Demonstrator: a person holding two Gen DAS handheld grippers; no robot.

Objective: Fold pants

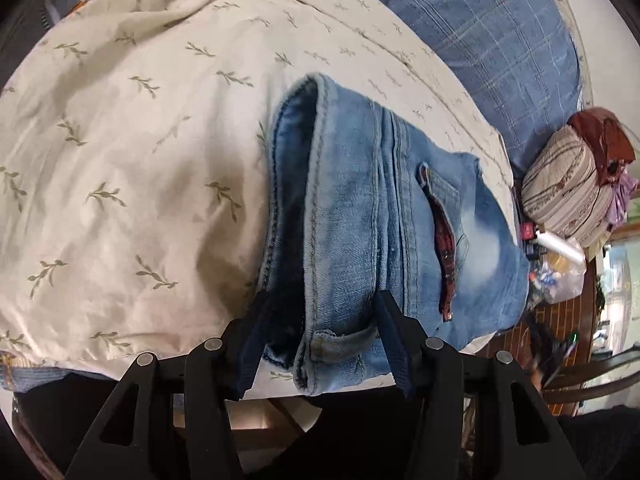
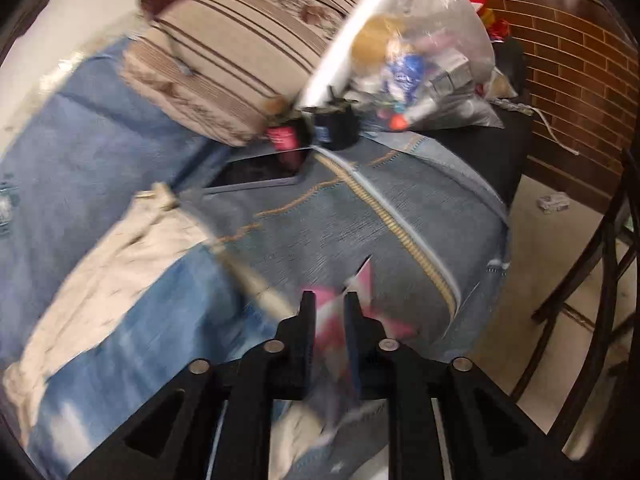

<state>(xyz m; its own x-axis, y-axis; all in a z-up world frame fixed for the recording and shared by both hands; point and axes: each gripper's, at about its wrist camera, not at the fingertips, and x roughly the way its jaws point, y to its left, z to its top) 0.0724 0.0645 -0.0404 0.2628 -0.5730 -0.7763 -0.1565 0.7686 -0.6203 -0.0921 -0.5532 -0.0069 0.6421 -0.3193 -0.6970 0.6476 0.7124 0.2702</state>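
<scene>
Light blue jeans (image 1: 380,216) lie folded on a cream leaf-print bedsheet (image 1: 132,152). In the left wrist view the waistband end with a belt loop sits between the fingers of my left gripper (image 1: 320,308), whose jaws stand wide apart around the denim. In the blurred right wrist view my right gripper (image 2: 330,300) is nearly closed on a pink and white piece of cloth (image 2: 360,312) that lies against the jeans (image 2: 320,224) near the zipper. The white pocket lining (image 2: 112,256) shows at left.
A blue checked pillow (image 1: 492,40) and a striped cushion (image 1: 568,184) lie beyond the jeans. A plastic bag of items (image 2: 424,60) and small black objects (image 2: 336,128) sit near the cushion. A brick-pattern wall (image 2: 576,64) and a dark wooden chair (image 2: 600,272) stand to the right.
</scene>
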